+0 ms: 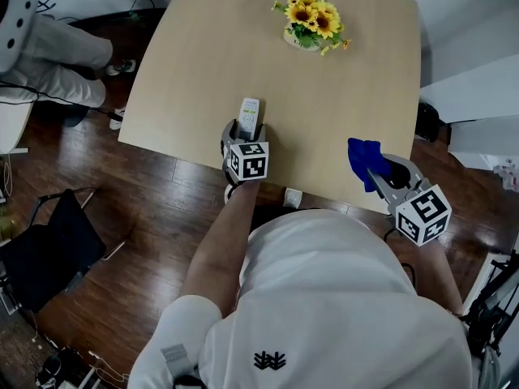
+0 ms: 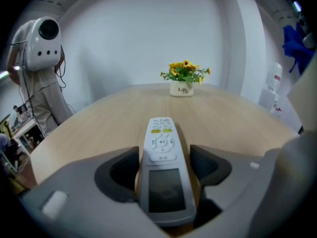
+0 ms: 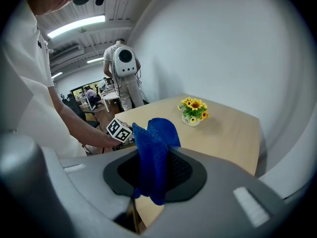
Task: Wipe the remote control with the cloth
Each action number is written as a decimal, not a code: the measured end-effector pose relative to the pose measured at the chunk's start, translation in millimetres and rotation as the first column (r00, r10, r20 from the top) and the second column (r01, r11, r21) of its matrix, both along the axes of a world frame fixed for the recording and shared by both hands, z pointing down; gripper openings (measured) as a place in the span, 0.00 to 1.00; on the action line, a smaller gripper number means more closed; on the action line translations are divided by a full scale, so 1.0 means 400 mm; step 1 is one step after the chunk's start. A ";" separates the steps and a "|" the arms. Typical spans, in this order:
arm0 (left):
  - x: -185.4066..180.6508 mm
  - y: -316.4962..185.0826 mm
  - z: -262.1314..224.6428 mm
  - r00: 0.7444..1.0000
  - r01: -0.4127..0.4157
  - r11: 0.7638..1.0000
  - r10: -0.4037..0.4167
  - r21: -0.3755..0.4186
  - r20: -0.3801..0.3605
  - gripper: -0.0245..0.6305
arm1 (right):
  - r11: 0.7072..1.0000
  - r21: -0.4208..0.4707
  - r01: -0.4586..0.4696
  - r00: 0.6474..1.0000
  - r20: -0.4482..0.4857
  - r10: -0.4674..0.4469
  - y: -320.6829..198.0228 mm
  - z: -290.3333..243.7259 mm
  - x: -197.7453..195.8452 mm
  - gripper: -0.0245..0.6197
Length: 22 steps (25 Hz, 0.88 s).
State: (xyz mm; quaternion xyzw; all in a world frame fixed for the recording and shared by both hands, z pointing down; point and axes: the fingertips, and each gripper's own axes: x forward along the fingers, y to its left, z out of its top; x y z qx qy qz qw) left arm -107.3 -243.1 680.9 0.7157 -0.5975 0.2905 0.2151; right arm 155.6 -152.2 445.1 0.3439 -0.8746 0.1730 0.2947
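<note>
A white remote control (image 1: 250,113) lies on the pale wooden table (image 1: 195,71), close to its near edge and pointing away from me. My left gripper (image 1: 246,133) straddles the remote's near end. In the left gripper view the remote (image 2: 162,152) sits between the two dark pads, with a thin strip of table showing on each side, so the jaws stand open around it. My right gripper (image 1: 375,168) hovers off the table's near right corner. It is shut on a blue cloth (image 1: 364,156), and that cloth (image 3: 153,152) hangs bunched between its pads.
A small white pot of sunflowers (image 1: 312,21) stands at the far side of the table. A person in light clothes (image 1: 57,59) stands off the far left corner. A black chair (image 1: 49,250) is on the dark wooden floor to my left.
</note>
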 end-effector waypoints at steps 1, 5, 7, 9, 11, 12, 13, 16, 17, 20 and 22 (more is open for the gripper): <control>0.004 -0.001 -0.001 1.000 -0.013 1.000 0.013 0.006 0.007 0.55 | 1.000 -0.002 0.001 1.000 -0.004 -0.001 -0.001 0.003 0.003 0.17; 0.015 -0.007 -0.001 0.999 -0.054 0.998 0.054 -0.012 -0.001 0.47 | 1.000 -0.007 0.013 1.000 -0.011 -0.013 -0.004 0.009 -0.003 0.17; 0.018 -0.006 0.001 0.998 -0.063 0.997 0.062 -0.037 -0.023 0.46 | 1.000 -0.004 0.018 1.000 -0.009 -0.018 -0.005 0.007 -0.011 0.17; 0.028 0.002 -0.004 0.995 -0.097 0.994 0.095 -0.054 -0.028 0.46 | 1.000 0.001 0.020 1.000 -0.004 -0.020 -0.005 0.001 -0.020 0.17; 0.044 0.010 -0.020 0.989 -0.146 0.988 0.144 -0.051 -0.024 0.46 | 1.000 0.011 0.019 1.000 0.003 -0.019 -0.007 -0.006 -0.031 0.17; 0.056 0.014 -0.035 0.985 -0.174 0.984 0.173 -0.042 -0.022 0.46 | 1.000 0.017 0.016 1.000 0.007 -0.016 -0.008 -0.010 -0.034 0.17; 0.070 0.018 -0.055 0.979 -0.204 0.979 0.204 -0.028 -0.020 0.46 | 1.000 0.025 0.011 1.000 0.013 -0.011 -0.009 -0.015 -0.036 0.17; 0.118 0.034 -0.131 0.954 -0.298 0.954 0.299 0.026 -0.013 0.46 | 0.999 0.052 -0.010 0.999 0.035 0.008 -0.015 -0.032 -0.040 0.17; 0.129 0.035 -0.158 0.944 -0.329 0.943 0.330 0.045 -0.009 0.46 | 0.998 0.060 -0.015 0.999 0.042 0.013 -0.023 -0.037 -0.047 0.17; 0.149 0.026 -0.247 0.908 -0.419 0.902 0.420 0.102 0.013 0.46 | 0.996 0.091 -0.019 0.997 0.071 0.012 -0.063 -0.056 -0.093 0.17; 0.166 0.026 -0.313 0.879 -0.475 0.869 0.475 0.140 0.032 0.46 | 0.993 0.116 -0.010 0.996 0.091 -0.001 -0.081 -0.074 -0.128 0.17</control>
